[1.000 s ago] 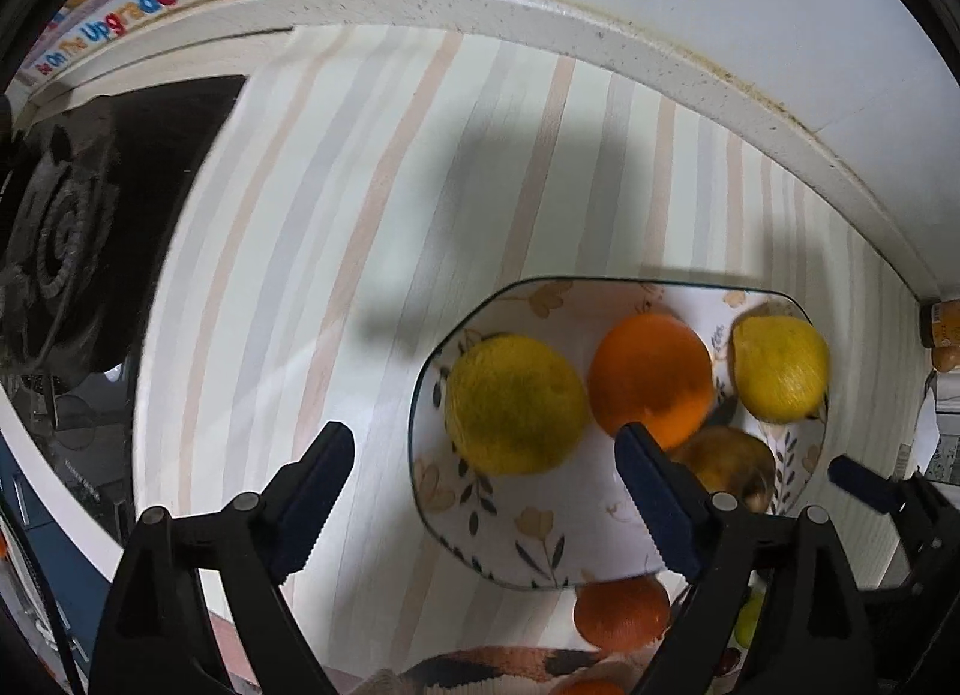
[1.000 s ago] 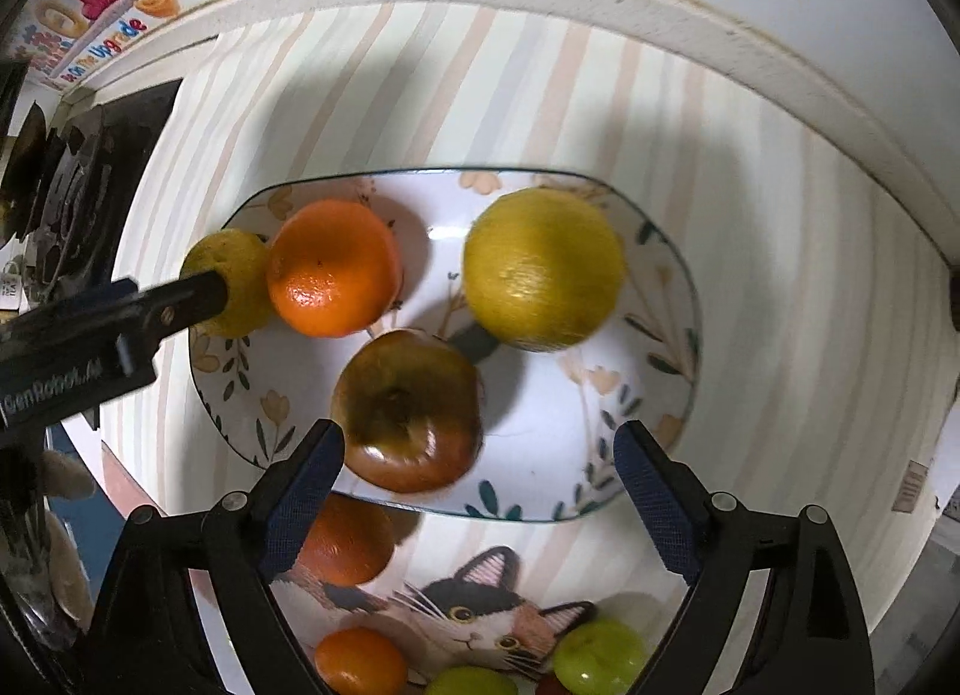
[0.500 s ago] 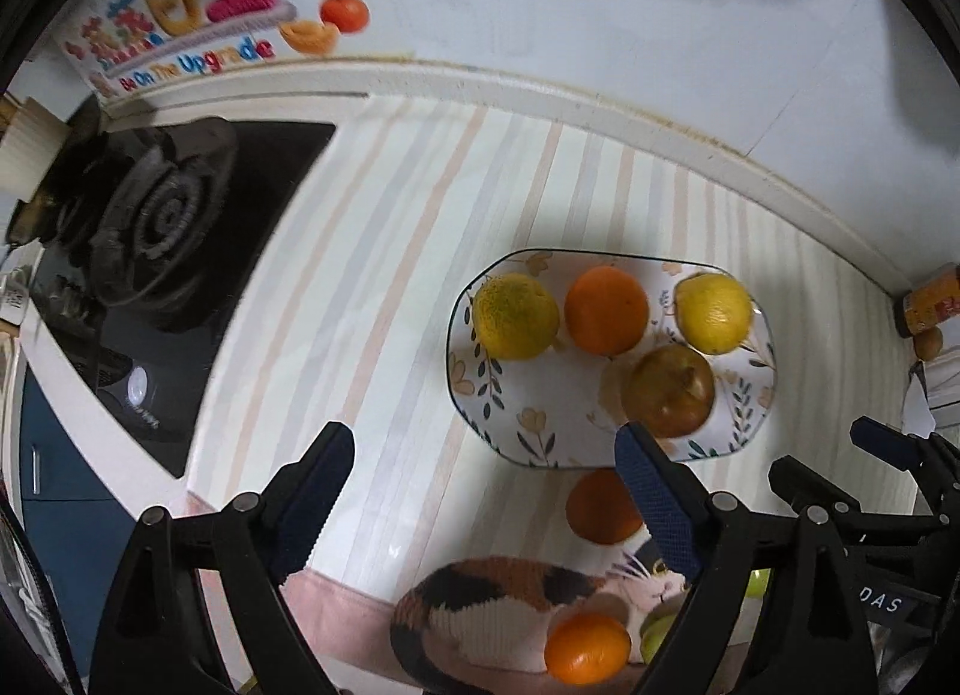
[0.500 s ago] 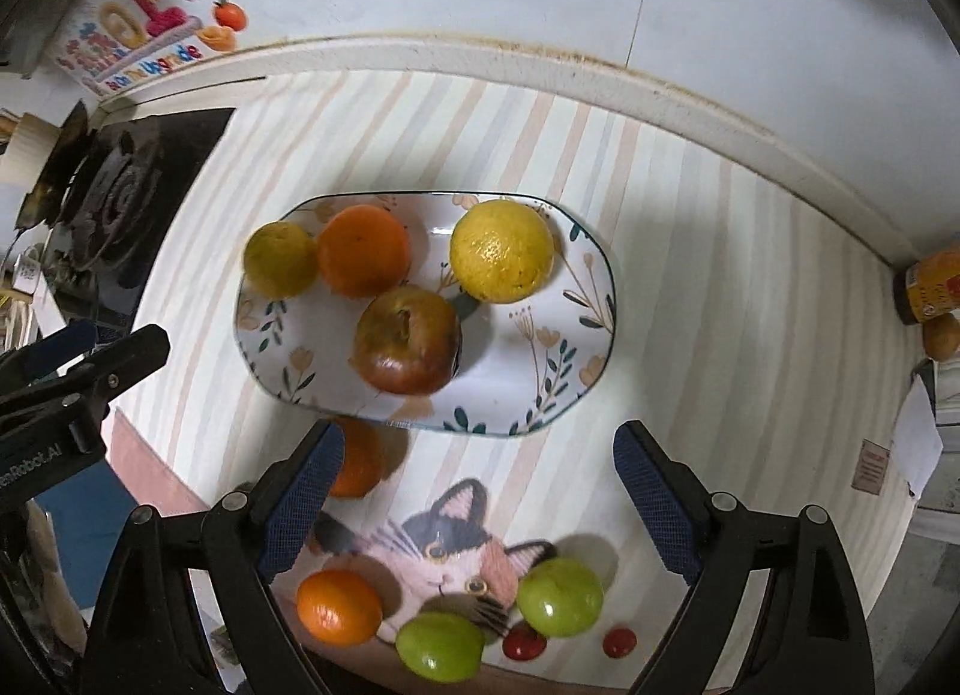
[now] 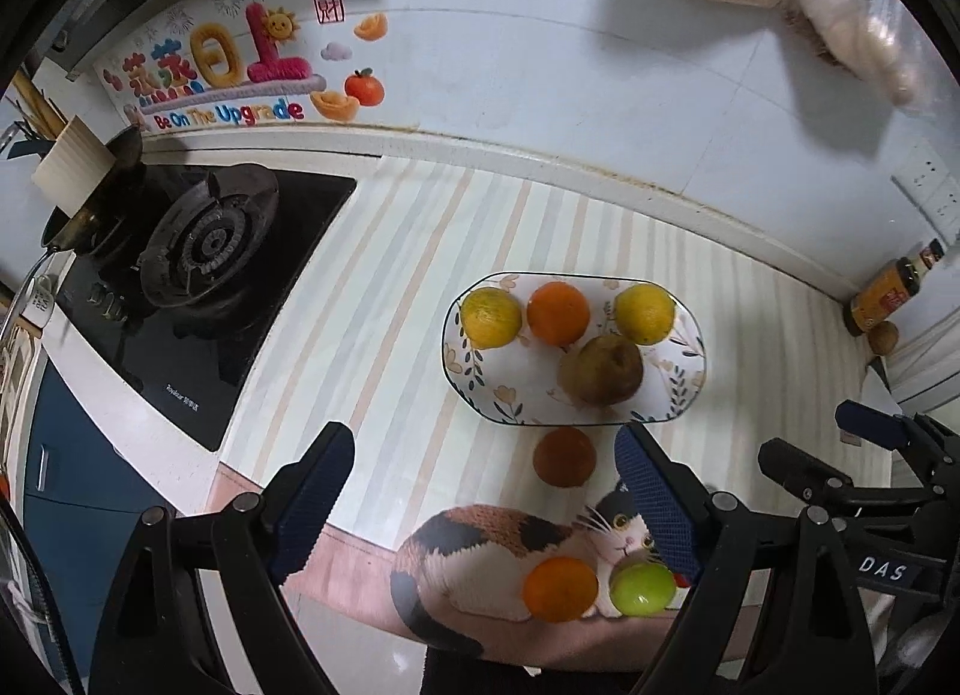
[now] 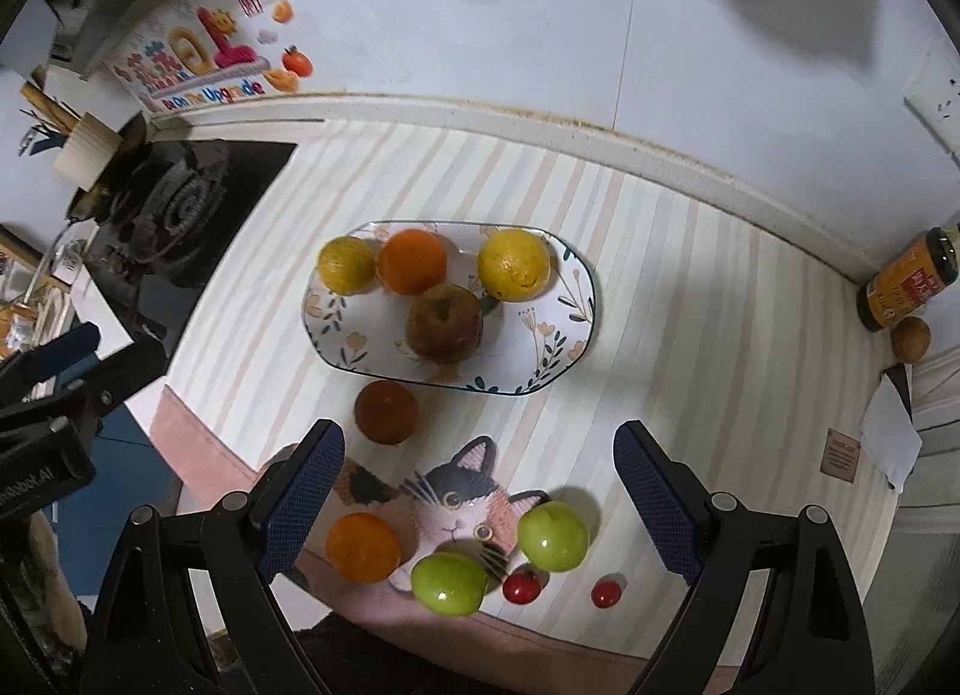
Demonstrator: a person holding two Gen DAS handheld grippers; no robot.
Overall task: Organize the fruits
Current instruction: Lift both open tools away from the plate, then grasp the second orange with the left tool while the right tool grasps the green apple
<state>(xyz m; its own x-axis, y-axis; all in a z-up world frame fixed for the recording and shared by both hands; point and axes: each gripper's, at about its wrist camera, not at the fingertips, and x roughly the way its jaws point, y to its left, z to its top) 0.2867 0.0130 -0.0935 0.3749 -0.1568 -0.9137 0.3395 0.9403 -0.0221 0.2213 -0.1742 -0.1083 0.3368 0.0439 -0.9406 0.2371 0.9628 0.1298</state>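
A floral oval plate (image 6: 558, 347) (image 5: 468, 389) on the striped counter holds two yellow citrus fruits (image 6: 347, 265) (image 6: 514, 265), an orange (image 6: 412, 261) and a brownish apple (image 6: 444, 323). Off the plate near the front edge lie a dark orange (image 6: 385, 404), a bright orange (image 6: 363, 546), two green apples (image 6: 449, 582) (image 6: 552, 535) and two cherry tomatoes (image 6: 521, 586) (image 6: 605, 593). My left gripper (image 5: 489, 506) and right gripper (image 6: 480, 500) are both open and empty, held high above the counter's front edge.
A black gas stove (image 5: 198, 251) with a pan (image 5: 90, 203) is at the left. A sauce jar (image 6: 906, 290) and a small brown fruit (image 6: 910, 338) stand at the right corner. A cat-print mat (image 6: 456, 509) lies under the loose fruits. A tiled wall runs behind.
Both grippers have pulled back and up from the plate, so the whole counter, stove and loose fruits now show. The fruits have not moved.
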